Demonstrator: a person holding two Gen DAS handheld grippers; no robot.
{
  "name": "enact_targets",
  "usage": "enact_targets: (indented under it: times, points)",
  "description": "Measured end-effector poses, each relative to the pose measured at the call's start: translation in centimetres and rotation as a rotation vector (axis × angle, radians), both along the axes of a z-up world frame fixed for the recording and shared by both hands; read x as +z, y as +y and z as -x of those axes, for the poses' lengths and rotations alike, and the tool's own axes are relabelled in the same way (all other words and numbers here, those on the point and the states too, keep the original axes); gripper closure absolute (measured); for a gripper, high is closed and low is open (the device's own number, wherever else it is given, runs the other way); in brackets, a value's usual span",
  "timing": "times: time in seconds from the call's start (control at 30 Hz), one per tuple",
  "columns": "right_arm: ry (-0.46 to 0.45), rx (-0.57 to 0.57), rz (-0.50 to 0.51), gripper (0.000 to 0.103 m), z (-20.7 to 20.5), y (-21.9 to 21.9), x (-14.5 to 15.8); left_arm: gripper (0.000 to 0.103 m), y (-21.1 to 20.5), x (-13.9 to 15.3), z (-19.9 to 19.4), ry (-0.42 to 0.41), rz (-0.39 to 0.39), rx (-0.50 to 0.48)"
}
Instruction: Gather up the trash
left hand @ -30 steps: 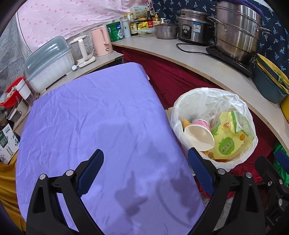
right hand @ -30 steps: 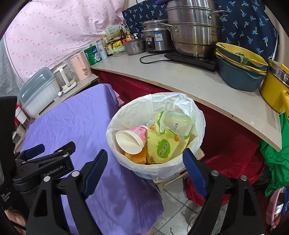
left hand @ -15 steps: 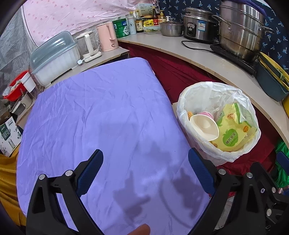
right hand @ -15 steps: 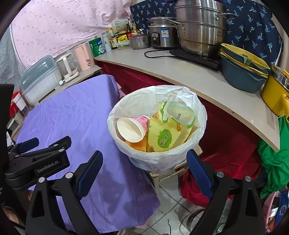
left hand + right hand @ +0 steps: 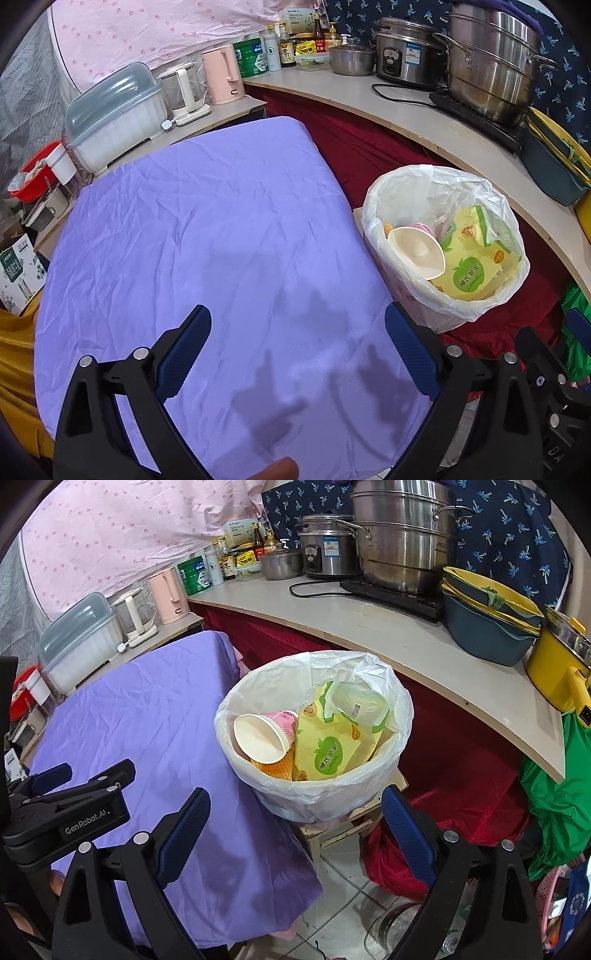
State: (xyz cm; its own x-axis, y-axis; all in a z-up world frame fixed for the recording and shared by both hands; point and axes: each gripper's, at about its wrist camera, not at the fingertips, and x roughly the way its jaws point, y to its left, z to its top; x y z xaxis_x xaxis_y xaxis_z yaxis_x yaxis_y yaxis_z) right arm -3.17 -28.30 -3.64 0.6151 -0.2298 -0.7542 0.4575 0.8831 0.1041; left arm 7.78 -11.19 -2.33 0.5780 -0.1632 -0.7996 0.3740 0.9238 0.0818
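The left tongs [image 5: 297,354] hang over the near part of a tabletop [image 5: 207,236] draped in wrinkled purple cloth, blue pads wide apart with nothing between them. The right tongs [image 5: 295,834] are likewise spread wide and empty, hovering just in front of the near rim of the trash bin [image 5: 314,797].

The bin, lined with a white plastic bag, stands just right of the tabletop on a low wooden stool [image 5: 340,830]. The trash lies inside it: a pink paper cup [image 5: 264,738] tipped on its side with its white mouth facing the near left, a yellow snack bag [image 5: 328,753] with a green apple logo leaning to the cup's right, a clear plastic lid or container [image 5: 356,703] resting on top of that bag at the far side, and something orange [image 5: 275,770] under the cup that is too covered to identify.

In the right wrist view the left tongs' black frame shows at the left edge over the cloth. Beyond the bin a red cloth [image 5: 295,642] hangs below a curved pale counter [image 5: 388,635] carrying steel pots [image 5: 402,535], a rice cooker [image 5: 327,552] and stacked bowls [image 5: 487,624].
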Motion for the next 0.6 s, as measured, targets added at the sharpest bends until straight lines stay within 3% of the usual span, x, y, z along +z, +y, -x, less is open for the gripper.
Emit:
enact_targets:
  times: [0.6]
  points:
    - [0.006, -0.027, -0.001, 0.013, 0.09, -0.61, -0.07, 0.012, -1.00, 0.20, 0.08, 0.011, -0.001, -0.034]
